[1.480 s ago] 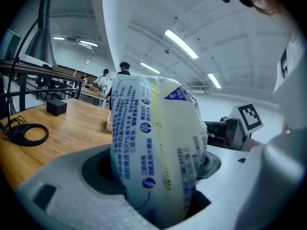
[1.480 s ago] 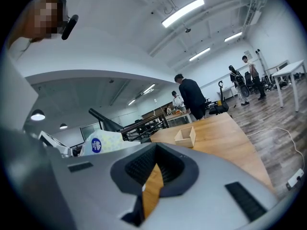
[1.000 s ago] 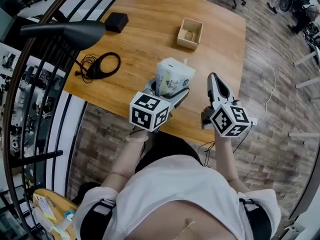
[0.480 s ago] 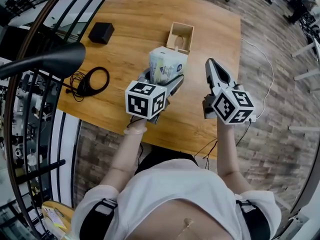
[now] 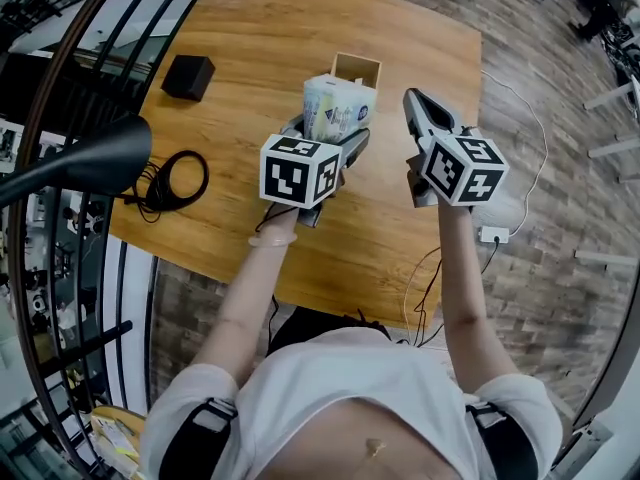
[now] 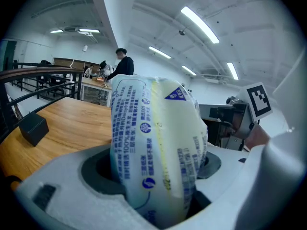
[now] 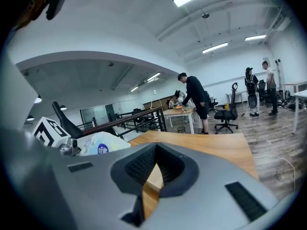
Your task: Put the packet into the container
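My left gripper point(image 5: 332, 140) was clamped on the packet point(image 5: 338, 108), holding it above the wooden table point(image 5: 250, 38). The packet's lower end was buried between the jaws. My right gripper point(image 5: 415, 106) was closed with nothing in it. The small wooden box point(image 5: 357, 68) was partly hidden behind the packet. Plank floor point(image 5: 540, 168), open office, people point(image 7: 195, 99) far back. The packet was white and puffy with blue print and a yellow stripe; the print was too small to read.

"100%" in blue print on the packet point(image 6: 158, 147), rest illegible
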